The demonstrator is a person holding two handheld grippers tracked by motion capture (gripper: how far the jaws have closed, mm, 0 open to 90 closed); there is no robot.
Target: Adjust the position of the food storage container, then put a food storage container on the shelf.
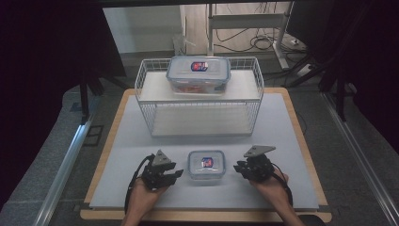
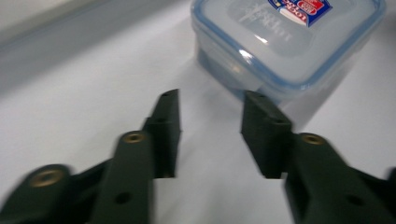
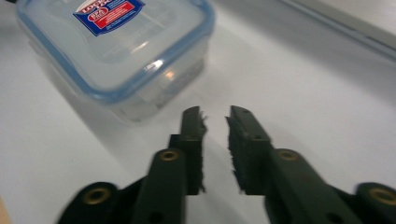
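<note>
Beside the small container (image 1: 206,164), both hand-held grippers rest low, jaws parted.

I see my left gripper (image 1: 175,173) low with its jaws parted and nothing between them; my right gripper (image 1: 239,167) has a narrower gap, likewise holding nothing

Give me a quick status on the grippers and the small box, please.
Left gripper and right gripper open, empty. Small box between them, lid on, untouched. Nothing in the way.
</note>
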